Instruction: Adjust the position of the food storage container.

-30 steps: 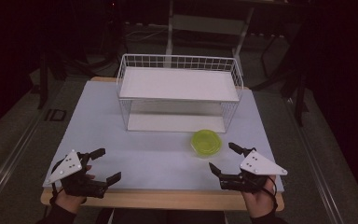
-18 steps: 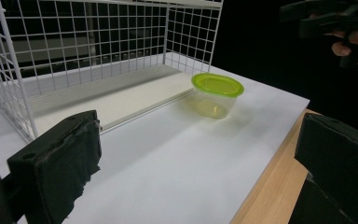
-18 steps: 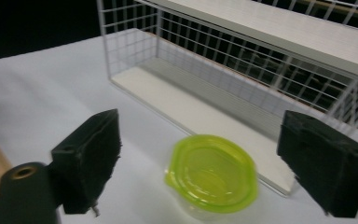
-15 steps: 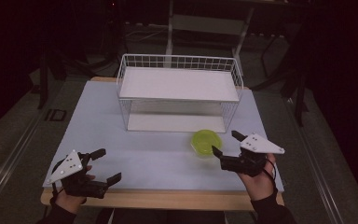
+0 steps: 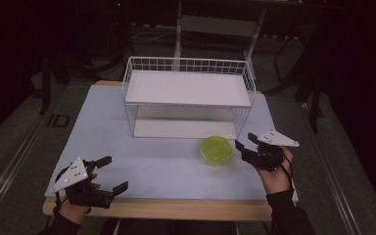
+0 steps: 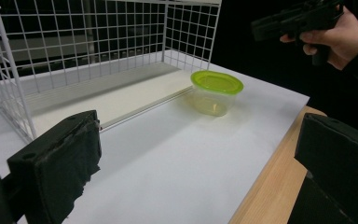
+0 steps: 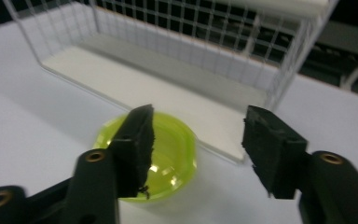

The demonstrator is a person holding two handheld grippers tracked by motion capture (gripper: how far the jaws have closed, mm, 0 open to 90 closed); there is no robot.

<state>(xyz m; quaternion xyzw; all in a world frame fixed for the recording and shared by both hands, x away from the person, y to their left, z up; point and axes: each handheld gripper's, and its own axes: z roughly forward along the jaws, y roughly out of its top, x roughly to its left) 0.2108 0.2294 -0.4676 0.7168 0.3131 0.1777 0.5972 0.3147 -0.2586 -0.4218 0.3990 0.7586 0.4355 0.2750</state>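
High view: white table sheet on a wooden top, wood showing along the near edge. Wire rack, 2 flat white shelves, at the far middle. Round tub with a lime lid, just in front of the rack's right corner. Right gripper just right of the tub, apart; jaws have just been closing, nothing between them. Left gripper at the near left corner, jaws wide, bare sheet ahead.

Left gripper view: tub's translucent wall below the lid; coarse black jaw pads.

Right gripper view: glossy lid behind the left jaw, gap unfilled.
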